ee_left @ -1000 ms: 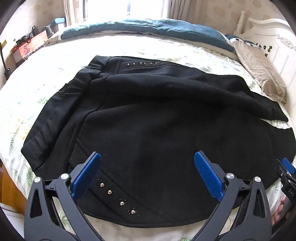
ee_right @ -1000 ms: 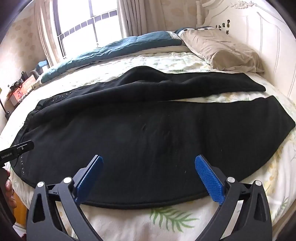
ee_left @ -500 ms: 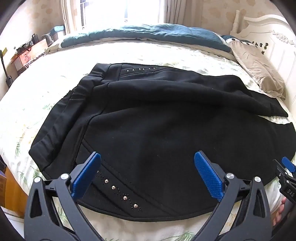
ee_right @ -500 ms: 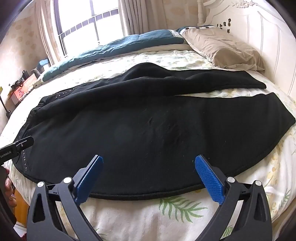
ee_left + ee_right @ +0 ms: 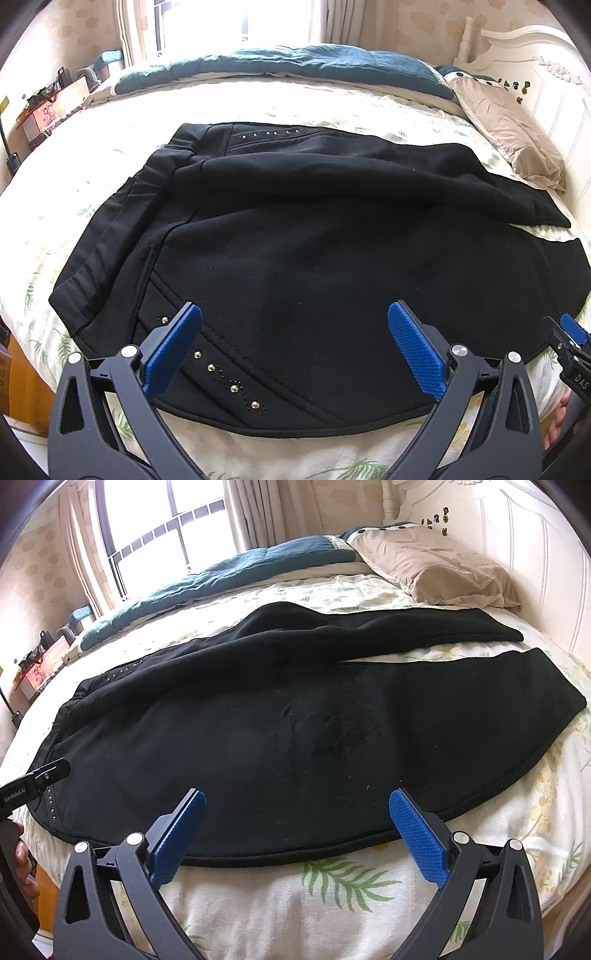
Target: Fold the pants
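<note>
Black pants (image 5: 314,258) lie spread flat on the bed (image 5: 55,166), legs apart toward the pillow (image 5: 436,568), so you've folded nothing yet. Your left tongs (image 5: 295,347) and right tongs (image 5: 299,827) both gape wide, empty, over the near edge.

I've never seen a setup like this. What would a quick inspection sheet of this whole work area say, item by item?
Surface: bed with leaf-print sheet, lit by daylight.
Job's things: black pants spread flat, waistband to the left, two legs apart at the right; studs near the pockets.
Clutter: beige pillow and teal quilt at the far side.
Grippers: left hand-held gripper and right hand-held gripper both open, above the pants' near edge, holding nothing.
Cables: dark cord at the far left.
Surroundings: window, white headboard, cluttered side shelf.
</note>
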The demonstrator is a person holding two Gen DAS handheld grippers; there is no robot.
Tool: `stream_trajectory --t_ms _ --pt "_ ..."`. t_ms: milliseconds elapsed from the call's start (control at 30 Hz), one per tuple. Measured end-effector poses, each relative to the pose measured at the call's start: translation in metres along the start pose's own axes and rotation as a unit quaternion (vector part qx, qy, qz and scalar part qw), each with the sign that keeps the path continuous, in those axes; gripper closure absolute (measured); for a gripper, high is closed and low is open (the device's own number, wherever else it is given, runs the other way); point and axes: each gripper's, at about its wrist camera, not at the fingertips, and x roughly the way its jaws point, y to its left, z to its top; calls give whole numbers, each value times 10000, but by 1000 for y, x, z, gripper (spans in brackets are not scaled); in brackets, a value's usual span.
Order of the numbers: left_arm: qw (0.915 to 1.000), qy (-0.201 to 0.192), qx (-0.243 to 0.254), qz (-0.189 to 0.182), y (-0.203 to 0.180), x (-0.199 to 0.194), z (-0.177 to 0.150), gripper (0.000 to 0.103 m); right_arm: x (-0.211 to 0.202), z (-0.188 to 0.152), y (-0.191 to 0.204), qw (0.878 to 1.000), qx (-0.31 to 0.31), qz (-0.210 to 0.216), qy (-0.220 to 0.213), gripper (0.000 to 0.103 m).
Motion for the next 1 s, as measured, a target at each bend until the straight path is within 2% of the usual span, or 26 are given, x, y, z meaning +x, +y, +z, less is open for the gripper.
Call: stream_trajectory --t_ms 767,900,1000 --pt "9999 66 29 -96 -1 8 -1 2 2 3 -2 9999 4 151 26 4" --pt "9994 286 -113 -166 4 16 -3 2 3 6 1 9998 -58 210 35 4" --pt "9989 397 -10 -264 6 23 -6 2 4 7 3 9996 -115 245 72 4"
